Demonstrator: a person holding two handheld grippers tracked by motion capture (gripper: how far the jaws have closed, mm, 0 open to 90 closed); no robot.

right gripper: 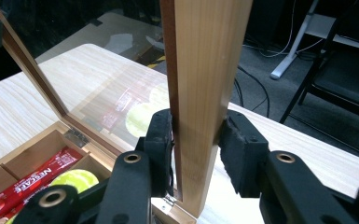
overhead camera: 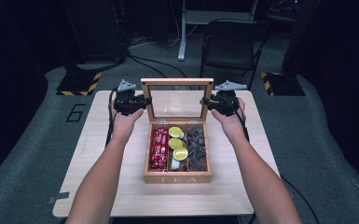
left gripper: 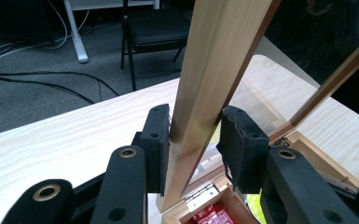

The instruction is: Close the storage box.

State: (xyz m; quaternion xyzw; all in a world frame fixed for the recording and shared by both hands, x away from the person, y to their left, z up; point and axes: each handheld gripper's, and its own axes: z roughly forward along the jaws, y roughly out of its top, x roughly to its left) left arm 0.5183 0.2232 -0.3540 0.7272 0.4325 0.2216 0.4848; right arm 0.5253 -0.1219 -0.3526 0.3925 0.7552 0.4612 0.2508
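On counter (overhead camera: 121, 186), tea box (overhead camera: 177, 177) lid (overhead camera: 177, 82) upright; left tongs (left gripper: 193, 142) pinching left lid frame, right tongs (right gripper: 196, 140) pinching right frame.

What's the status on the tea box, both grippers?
Left gripper and right gripper clamp the lid side rails. Tea box open, lid upright. Nothing in the way.

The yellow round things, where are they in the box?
In the high view, the yellow lime-like slices lie in the middle compartment of the open tea box, between the red sachets on the left and dark pieces on the right.
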